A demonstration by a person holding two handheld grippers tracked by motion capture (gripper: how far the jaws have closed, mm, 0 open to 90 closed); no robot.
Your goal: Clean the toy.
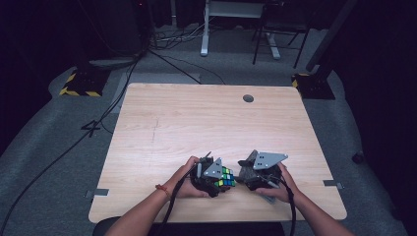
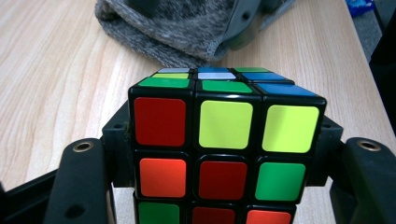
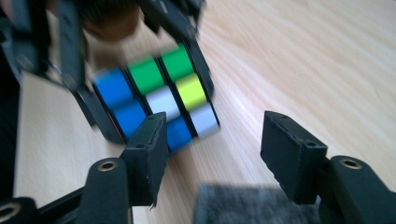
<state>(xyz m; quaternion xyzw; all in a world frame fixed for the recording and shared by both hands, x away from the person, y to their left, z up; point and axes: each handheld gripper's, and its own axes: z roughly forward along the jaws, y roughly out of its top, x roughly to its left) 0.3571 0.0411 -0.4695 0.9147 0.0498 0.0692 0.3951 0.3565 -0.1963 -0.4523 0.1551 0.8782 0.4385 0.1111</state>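
Two hand-held grippers sit near the front edge of the table, and we note the multicoloured plastic puzzle cube (image 1: 226,178) clamped between the black jaws of the left gripper (image 1: 216,183); in the left gripper view the cube (image 2: 226,149) fills the gap between the jaws, with both pads pressed against its sides. We see the right gripper (image 1: 248,178) just beside the cube on its right, and in the right gripper view (image 3: 212,154) its jaws stand apart with nothing between them, the blurred cube (image 3: 156,100) lying ahead and to the left of the near jaw. We cannot tell whether that jaw touches the cube. Beneath the right gripper we record a piece of grey knitted cloth (image 3: 254,205), soft and fuzzy, which also shows beyond the cube in the left gripper view (image 2: 173,28). We log the surface as a light wooden tabletop (image 1: 196,123) with a fine straight grain and a small round grey grommet (image 1: 248,98) near its far edge. We note grey carpet (image 1: 49,162) around the table, dark surroundings, black cables across the floor and yellow-and-black striped stand bases (image 1: 81,83) at the far corners. Cube stickers are glossy squares in red, orange, yellow, green, blue and white on black plastic.
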